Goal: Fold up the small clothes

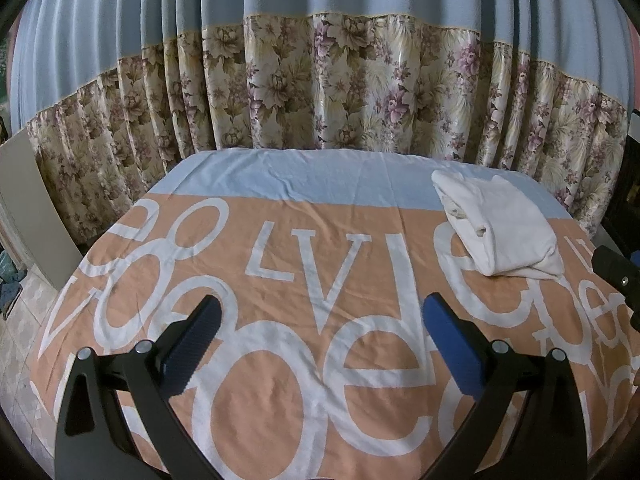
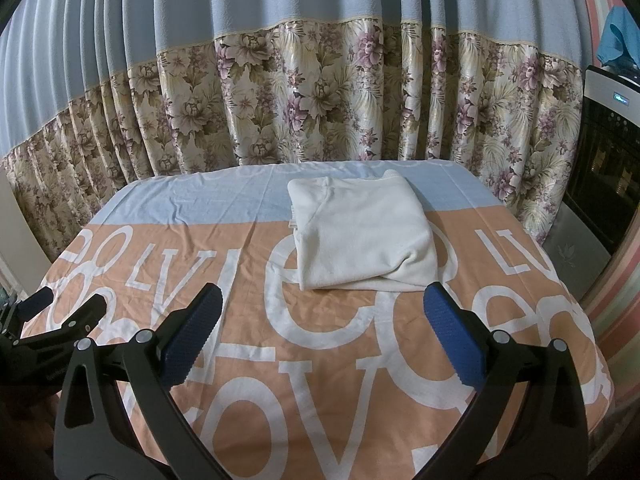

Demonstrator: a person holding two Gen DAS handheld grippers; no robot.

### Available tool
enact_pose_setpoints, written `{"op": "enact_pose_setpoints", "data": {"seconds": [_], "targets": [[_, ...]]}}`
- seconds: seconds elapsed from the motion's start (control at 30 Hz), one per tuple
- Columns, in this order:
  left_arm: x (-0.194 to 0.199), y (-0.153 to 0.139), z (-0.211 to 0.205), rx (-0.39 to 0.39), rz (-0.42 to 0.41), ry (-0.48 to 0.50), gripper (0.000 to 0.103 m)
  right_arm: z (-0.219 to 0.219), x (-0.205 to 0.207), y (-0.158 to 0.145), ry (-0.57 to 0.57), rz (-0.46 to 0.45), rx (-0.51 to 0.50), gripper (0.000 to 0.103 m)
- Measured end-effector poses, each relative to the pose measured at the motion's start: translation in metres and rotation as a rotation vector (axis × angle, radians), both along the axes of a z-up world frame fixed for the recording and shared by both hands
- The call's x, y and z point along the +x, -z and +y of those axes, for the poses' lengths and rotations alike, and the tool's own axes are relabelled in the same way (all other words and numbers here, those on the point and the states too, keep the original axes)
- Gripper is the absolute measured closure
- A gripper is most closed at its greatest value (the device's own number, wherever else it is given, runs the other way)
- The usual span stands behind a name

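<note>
Folded white fleece garment [image 2: 360, 236] lies ahead of my right gripper [image 2: 320, 336].
Both jaws released, empty; left gripper [image 1: 320, 344] farther off.

left wrist: low over table [image 1: 280, 208], faces curtain [image 1: 320, 80] | right wrist: same, further right | shared: table, curtain

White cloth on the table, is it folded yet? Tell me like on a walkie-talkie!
Left gripper open, empty. Right gripper open, empty. White cloth folded, lying on the table cover. Nothing in the way.
</note>
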State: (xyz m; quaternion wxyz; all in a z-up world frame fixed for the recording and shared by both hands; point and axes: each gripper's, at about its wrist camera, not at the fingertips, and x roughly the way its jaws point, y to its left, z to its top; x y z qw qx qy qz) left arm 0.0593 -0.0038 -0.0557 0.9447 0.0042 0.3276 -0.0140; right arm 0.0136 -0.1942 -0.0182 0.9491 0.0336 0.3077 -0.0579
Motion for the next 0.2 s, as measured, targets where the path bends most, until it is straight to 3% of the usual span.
{"op": "enact_pose_setpoints", "data": {"seconds": [0.2], "targets": [[0.0005,0.0042,0.003,-0.007,0.008,0.001,0.002,0.0003,0.0001,0.0,0.0,0.0,0.0,0.003]]}}
